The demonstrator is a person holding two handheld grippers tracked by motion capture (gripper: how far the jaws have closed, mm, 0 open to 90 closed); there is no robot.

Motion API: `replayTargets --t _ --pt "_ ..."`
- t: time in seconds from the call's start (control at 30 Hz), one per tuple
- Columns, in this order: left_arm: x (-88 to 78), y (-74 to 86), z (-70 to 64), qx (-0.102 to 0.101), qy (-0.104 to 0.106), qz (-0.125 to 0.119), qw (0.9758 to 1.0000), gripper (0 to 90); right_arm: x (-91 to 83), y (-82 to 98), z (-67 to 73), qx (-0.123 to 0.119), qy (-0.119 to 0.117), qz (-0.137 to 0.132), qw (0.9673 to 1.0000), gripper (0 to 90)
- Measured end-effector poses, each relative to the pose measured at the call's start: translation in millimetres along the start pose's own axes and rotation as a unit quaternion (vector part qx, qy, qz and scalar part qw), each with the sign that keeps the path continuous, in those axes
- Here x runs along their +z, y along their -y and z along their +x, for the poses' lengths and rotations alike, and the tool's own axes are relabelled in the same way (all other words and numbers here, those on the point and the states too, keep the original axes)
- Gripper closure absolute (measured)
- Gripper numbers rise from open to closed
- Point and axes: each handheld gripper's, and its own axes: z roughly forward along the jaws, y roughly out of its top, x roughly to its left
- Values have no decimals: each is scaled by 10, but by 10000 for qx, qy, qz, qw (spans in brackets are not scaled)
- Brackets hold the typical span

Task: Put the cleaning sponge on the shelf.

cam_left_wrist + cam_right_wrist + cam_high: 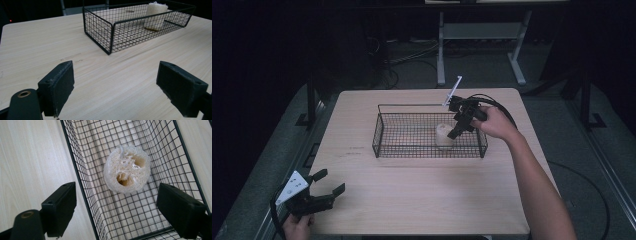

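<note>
One wire basket [382, 136] stands on the one wooden table [422, 195], near the centre and toward twelve o'clock. One pale loofah piece [444, 136] sits inside it, at about three o'clock of the basket. Two grippers are present: the left gripper [328, 183] at about eight o'clock of the table, the right gripper [455, 120] at about two o'clock. Two hands hold them.

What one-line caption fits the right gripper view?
Open right gripper above a loofah standing in a black wire basket on a wooden table.
</note>
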Motion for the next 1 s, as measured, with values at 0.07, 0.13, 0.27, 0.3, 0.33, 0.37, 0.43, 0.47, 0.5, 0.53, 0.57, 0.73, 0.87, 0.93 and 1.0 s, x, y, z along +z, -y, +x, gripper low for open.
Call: replayTargets --t 0.07,0.13,0.27,0.3,0.33,0.37,0.43,0.47,0.5,0.53,0.57,0.73,0.87,0.93,1.0 --pt "-1 0 -1 3 3 2 10000 139 -5 3 6 6 7 7 10000 161" --pt "0 0 -1 5 -1 1 10000 140 -12 5 14 -21 26 12 10000 161" --pt "4 0 -2 -3 8 -4 10000 139 -37 4 49 -81 44 10 10000 160" --pt "4 -1 -3 6 7 3 10000 139 -41 1 59 -101 56 9 9999 160" --pt "4 -1 -4 9 6 8 10000 139 -47 -2 71 -115 66 13 9999 160" --pt "5 -2 -5 10 3 10 10000 139 -53 -5 84 -135 61 14 9999 159" --pt "6 -3 -5 27 14 17 10000 139 -65 -10 108 -192 92 6 9998 152" --pt "6 -3 -6 37 10 23 10000 140 -73 -12 118 -182 94 18 9998 150" --pt "5 -3 -7 39 1 24 10000 139 -79 -13 128 -182 105 14 9998 150" --pt "5 -2 -7 24 3 19 10000 139 -85 -13 138 -197 124 11 9997 150" --pt "6 -2 -5 13 11 12 10000 139 -91 -14 150 -210 137 14 9997 150" --pt "5 -3 -7 28 7 18 10000 139 -120 -23 208 -301 196 -15 9994 150" --pt "8 -4 -9 30 6 19 10000 139 -128 -26 254 -375 208 -6 9991 150" --pt "9 -4 -10 28 9 19 10000 140 -132 -23 272 -379 201 -12 9991 150" --pt "9 -4 -11 30 9 18 10000 139 -134 -11 287 -398 203 -57 9990 150"
